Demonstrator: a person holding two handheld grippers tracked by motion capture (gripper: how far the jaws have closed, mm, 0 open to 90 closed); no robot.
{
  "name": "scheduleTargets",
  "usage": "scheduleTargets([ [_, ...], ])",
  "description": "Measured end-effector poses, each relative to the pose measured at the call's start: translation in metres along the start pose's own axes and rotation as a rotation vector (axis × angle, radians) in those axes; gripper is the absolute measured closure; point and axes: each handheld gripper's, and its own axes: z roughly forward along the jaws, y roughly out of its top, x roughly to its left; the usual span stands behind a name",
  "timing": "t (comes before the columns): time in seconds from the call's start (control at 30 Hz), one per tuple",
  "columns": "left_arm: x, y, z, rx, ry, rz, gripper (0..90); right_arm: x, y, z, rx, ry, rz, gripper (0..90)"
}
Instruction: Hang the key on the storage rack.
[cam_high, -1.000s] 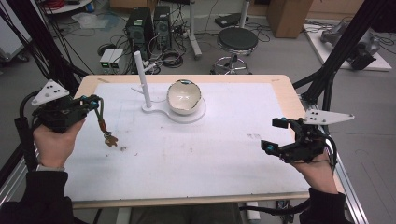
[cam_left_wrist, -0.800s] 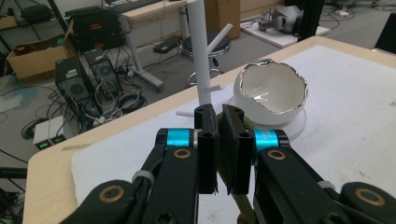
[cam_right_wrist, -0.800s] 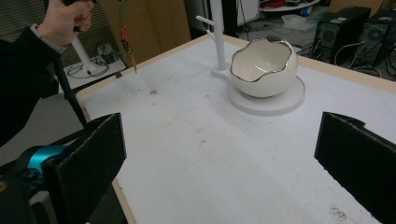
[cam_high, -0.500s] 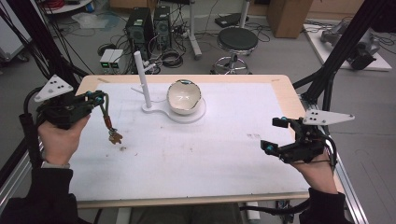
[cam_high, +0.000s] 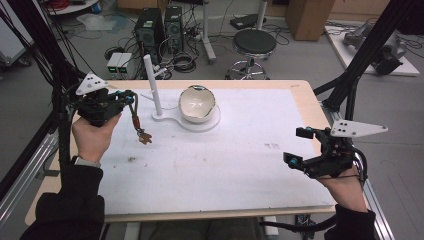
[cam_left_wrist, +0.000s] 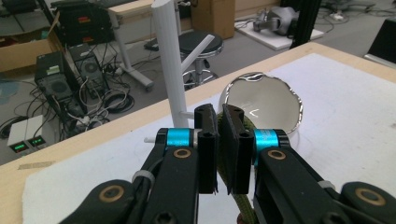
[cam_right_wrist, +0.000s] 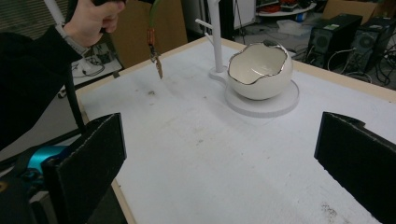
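Two grippers worked over the table (cam_high: 300, 100), one at each side. At the far left, the left gripper (cam_high: 129, 96) was held up above the white mat (cam_high: 225, 165), its jaws clamped on a green cord (cam_high: 134, 107). In the left gripper view the jaws stood almost together with the cord (cam_left_wrist: 246, 205) pinched between them and running down out of sight. From the cord hung a small brown charm (cam_high: 144, 137) (its exact shape was too small to tell), dangling clear of the mat in the right gripper view, left of the stand.

Just right of that stood a white stand: an upright post (cam_high: 152, 85) with short pegs, joined to a round base (cam_high: 212, 122). On the base sat a white egg-shaped bowl (cam_high: 197, 104) with a jagged silvery rim, its opening turned toward the near left.

At the near right, well apart from the bowl, the right gripper (cam_high: 299, 146) hovered low over the mat's edge. Its jaws stood wide apart, holding nothing, and pointed left across the table.
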Motion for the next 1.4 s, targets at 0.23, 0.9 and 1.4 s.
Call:
scheduleTargets([
  [0.23,0.006,-0.001,0.017,0.016,0.004,-0.011,84.6,0.002,-0.004,-0.009,0.0,-0.017,0.002,1.0],
  [0.9,0.012,0.01,0.068,0.088,0.034,0.016,84.5,0.003,-0.015,-0.027,0.017,-0.06,0.023,1.0],
  [1.4,0.019,0.004,0.087,0.139,0.056,0.022,84.5,0.002,-0.02,-0.029,0.027,-0.062,0.029,1.0],
])
